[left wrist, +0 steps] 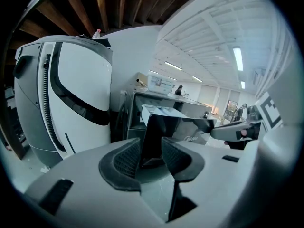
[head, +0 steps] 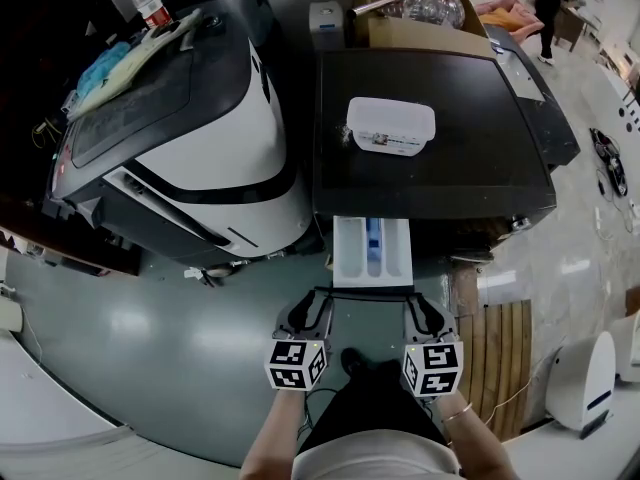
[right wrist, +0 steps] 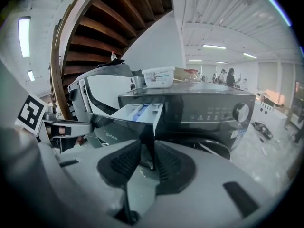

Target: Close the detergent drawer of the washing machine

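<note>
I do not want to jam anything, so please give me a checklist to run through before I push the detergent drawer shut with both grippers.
1. The detergent drawer is pulled out of the washing machine and in line with its slot: ok.
2. The left gripper has its jaws apart at one end of the front panel: ok.
3. The right gripper has its jaws apart at the other end: ok.
4. Pads touch the panel: cannot tell.
5. Nothing sticks up out of the drawer: ok.
6. The white box on top sits back from the front edge: ok.
</note>
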Tool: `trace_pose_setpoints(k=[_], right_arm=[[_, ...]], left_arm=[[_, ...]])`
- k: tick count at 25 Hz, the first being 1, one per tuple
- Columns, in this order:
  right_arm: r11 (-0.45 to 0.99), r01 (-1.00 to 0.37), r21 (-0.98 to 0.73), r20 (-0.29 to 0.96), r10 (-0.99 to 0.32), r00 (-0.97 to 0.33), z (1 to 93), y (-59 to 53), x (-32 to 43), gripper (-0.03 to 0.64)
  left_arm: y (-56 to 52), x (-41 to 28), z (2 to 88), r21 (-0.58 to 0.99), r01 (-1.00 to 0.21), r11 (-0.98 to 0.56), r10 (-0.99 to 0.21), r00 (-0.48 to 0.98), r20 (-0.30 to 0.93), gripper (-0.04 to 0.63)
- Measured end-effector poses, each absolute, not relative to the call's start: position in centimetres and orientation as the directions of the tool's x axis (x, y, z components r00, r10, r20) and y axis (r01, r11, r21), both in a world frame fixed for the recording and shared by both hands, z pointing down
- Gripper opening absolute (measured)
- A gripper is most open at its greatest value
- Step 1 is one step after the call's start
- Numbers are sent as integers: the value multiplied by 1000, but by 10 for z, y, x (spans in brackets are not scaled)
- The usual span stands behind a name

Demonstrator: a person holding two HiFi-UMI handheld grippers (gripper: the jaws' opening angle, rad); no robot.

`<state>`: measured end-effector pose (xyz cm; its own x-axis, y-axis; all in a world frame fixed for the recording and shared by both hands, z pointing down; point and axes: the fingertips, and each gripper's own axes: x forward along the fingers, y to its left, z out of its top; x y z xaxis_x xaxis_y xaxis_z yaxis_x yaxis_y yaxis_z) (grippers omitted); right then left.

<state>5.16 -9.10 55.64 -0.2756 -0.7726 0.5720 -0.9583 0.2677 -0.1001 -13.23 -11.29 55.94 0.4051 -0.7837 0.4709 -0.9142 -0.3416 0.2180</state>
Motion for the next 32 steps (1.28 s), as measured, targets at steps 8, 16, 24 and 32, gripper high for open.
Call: trace_pose_setpoints(k=[8, 16, 24, 32], right_arm=[[270, -958, -99, 572, -772, -277, 558, -94, 53, 87], [273, -957, -101, 572, -771, -280, 557, -102, 54, 87], [270, -958, -99, 567, -776, -278, 556, -120, 55, 87], [286, -955, -81, 562, -778, -280, 554, -133, 55, 86]], left_arm=[[-114, -127, 562, 205, -909, -362, -771, 416, 483, 112], [-122, -125, 561, 205, -913, -352, -774, 408, 485, 109], [-139, -125, 559, 181, -920, -347, -783, 391, 484, 106], [-153, -125, 558, 174, -925, -339, -791, 380, 480, 106]])
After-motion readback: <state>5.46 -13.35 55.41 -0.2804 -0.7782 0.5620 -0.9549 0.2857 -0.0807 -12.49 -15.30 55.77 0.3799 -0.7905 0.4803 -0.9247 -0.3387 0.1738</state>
